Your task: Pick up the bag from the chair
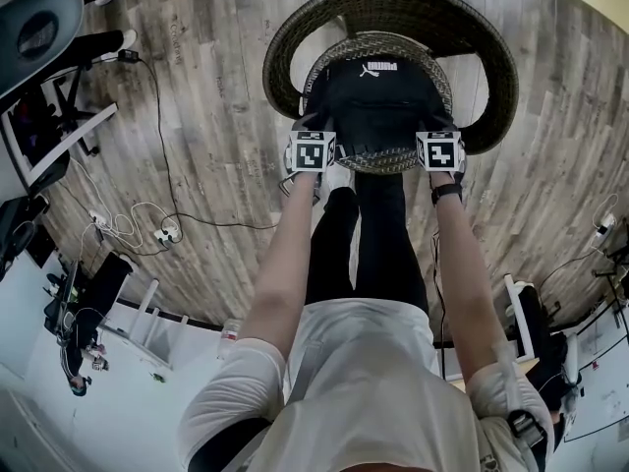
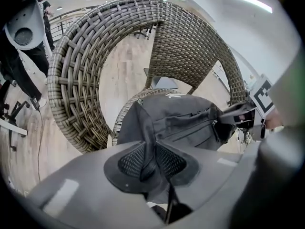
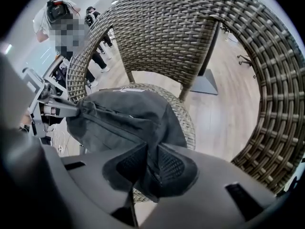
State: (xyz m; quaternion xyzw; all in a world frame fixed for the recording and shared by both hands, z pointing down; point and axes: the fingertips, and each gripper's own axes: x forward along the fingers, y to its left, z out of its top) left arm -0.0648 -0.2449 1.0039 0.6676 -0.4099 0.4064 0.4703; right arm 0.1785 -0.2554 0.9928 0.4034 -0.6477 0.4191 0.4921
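Fingers of left gripper (image 2: 145, 162) and right gripper (image 3: 148, 168) both clamped on bag (image 1: 378, 101) fabric; lift evenly, straight up, clear of chair (image 1: 496, 62) rim.

**Both grippers clamped, arms stretched out in front**

Both arms are out ahead and angled down. The left arm (image 1: 288, 254) and the right arm (image 1: 462, 264) run almost parallel, forearms bare. The left gripper (image 1: 308, 124) has its jaws squeezed together, with a fold of the bag (image 1: 378, 96) pinched between the meshed pads (image 2: 131, 159). It's the same on the other side: the right gripper (image 1: 442, 123) has its jaws closed tight on the bag's opposite edge. The two marker cubes face up, level with each other and well apart.
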